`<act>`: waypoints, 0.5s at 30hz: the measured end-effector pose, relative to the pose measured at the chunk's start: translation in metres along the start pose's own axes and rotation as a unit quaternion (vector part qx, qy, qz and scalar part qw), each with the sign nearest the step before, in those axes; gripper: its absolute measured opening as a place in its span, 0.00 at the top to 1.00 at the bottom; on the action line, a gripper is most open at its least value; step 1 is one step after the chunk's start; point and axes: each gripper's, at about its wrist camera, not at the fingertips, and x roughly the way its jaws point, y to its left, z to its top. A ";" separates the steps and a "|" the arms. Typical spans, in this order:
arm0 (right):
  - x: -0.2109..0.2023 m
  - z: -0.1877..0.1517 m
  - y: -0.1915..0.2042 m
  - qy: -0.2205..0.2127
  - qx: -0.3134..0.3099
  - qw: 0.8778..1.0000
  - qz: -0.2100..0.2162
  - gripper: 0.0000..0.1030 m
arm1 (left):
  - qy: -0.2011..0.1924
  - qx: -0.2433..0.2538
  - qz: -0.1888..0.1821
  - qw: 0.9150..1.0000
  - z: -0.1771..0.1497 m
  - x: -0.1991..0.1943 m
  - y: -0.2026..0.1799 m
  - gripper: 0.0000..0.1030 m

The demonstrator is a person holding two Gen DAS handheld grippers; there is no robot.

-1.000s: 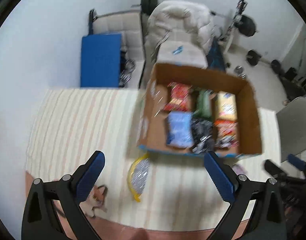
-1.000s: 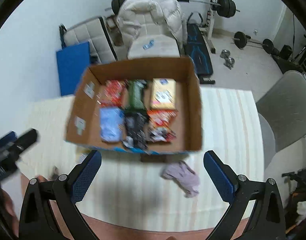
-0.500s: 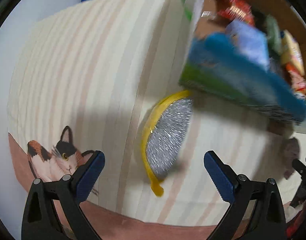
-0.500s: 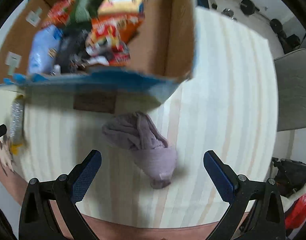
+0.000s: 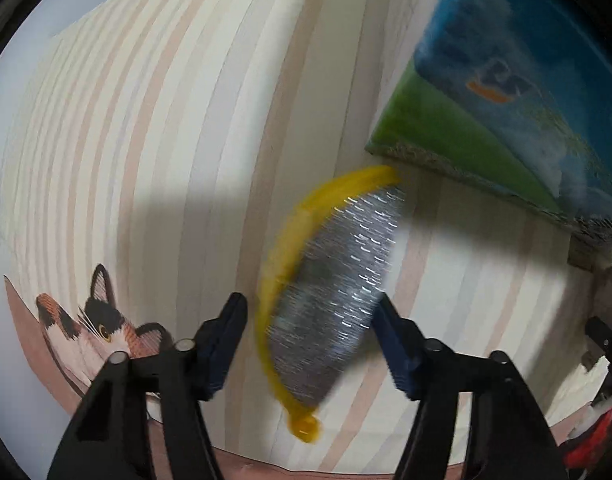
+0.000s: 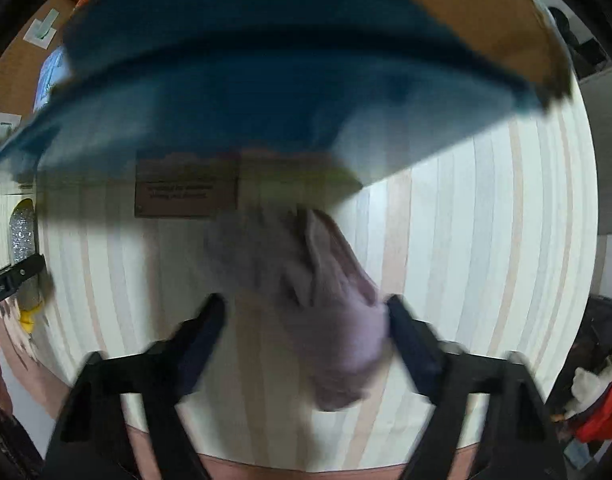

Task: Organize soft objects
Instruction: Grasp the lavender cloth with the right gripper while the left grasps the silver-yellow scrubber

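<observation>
Left gripper (image 5: 309, 316) spread, straddling silver pouch (image 5: 331, 292) with yellow edge, lying on striped tablecloth (image 5: 146, 120) just beside cardboard box (image 5: 505, 92); right gripper (image 6: 306, 312) spread likewise, bracketing crumpled lilac cloth (image 6: 325, 308) lying against the box front (image 6: 266, 92). Risking, by judgement: slippery pouch skidding out on closing; cloth bunching, caught by one fold only; fingers (image 6: 409, 336) knocking the box. Blurring throughout; box contents mostly cut off, brown label (image 6: 186, 194) unreadable, contact with either item not showing.

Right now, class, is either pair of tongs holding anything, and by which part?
Nothing is held. The left tongs straddle the silver pouch; the right tongs straddle the purple cloth, both open.
</observation>
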 end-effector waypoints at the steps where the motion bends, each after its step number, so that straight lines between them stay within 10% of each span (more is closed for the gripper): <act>1: 0.002 -0.003 -0.001 0.005 0.006 1.000 0.005 0.50 | -0.001 0.000 -0.003 1.000 -0.002 -0.001 -0.001 0.53; 15: -0.011 -0.054 0.009 0.000 0.038 0.996 0.086 0.55 | -0.017 -0.011 -0.050 0.999 -0.057 -0.038 -0.003 0.59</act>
